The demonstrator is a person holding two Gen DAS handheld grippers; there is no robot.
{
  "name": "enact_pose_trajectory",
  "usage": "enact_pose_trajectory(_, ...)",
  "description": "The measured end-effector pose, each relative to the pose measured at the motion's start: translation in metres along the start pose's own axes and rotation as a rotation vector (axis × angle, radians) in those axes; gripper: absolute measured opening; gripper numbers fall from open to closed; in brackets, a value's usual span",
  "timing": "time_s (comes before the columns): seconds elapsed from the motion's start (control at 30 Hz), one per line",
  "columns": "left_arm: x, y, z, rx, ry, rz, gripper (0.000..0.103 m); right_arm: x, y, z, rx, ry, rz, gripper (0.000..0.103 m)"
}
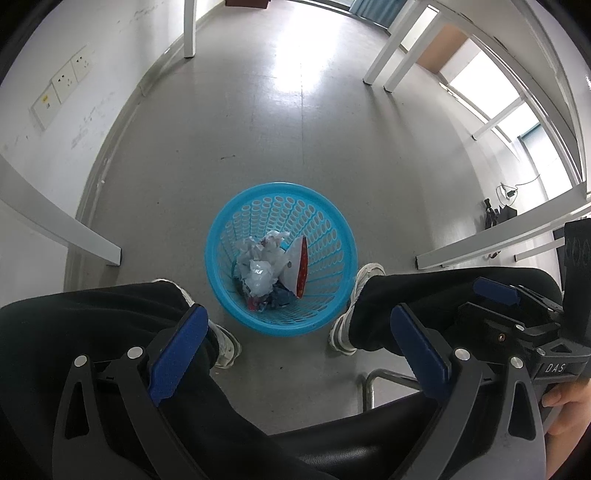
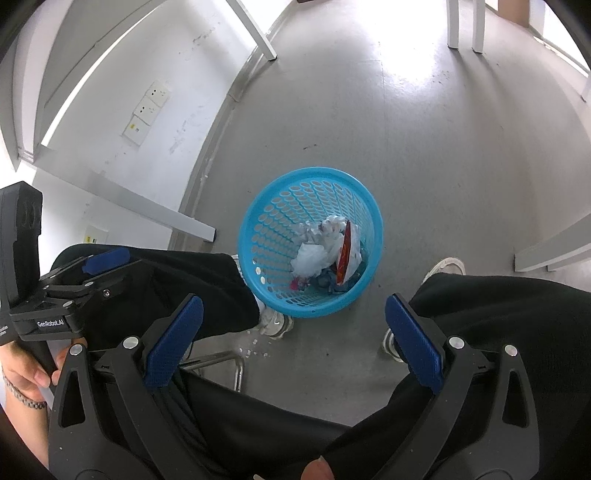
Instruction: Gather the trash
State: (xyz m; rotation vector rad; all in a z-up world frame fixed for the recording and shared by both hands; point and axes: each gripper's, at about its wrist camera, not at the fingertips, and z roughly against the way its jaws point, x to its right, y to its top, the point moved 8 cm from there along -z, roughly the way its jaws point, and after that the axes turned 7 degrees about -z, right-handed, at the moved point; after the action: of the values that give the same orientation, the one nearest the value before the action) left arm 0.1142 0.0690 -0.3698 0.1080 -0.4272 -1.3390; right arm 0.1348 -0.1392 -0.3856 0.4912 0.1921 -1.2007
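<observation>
A blue perforated basket (image 1: 332, 236) stands on the grey floor between the person's feet; it also shows in the right wrist view (image 2: 280, 221). Inside lie crumpled white paper and plastic (image 1: 260, 271) and a red-and-white wrapper (image 1: 299, 266), also seen in the right wrist view as paper (image 2: 314, 254) and wrapper (image 2: 345, 254). My left gripper (image 1: 295, 347) is open and empty, held high above the basket's near rim. My right gripper (image 2: 293, 341) is open and empty, above the near rim too. Each gripper shows at the edge of the other's view.
The person's black-trousered legs and white shoes (image 1: 364, 277) flank the basket. White table legs (image 1: 190, 27) and frames (image 1: 92, 243) stand around. A metal chair footrest (image 2: 236, 363) is below. Small white crumbs (image 2: 255, 347) lie on the floor. A wall with sockets (image 1: 66, 81) is left.
</observation>
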Motion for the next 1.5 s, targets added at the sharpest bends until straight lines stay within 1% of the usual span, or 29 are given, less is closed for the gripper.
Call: enact_pose_trajectory(1.5,-0.0022,-0.0037,-0.0041,-0.01,0.013,-0.005,0.097,0.0036,0.0009,-0.0026,-0.006,0.014,-0.014,0.094)
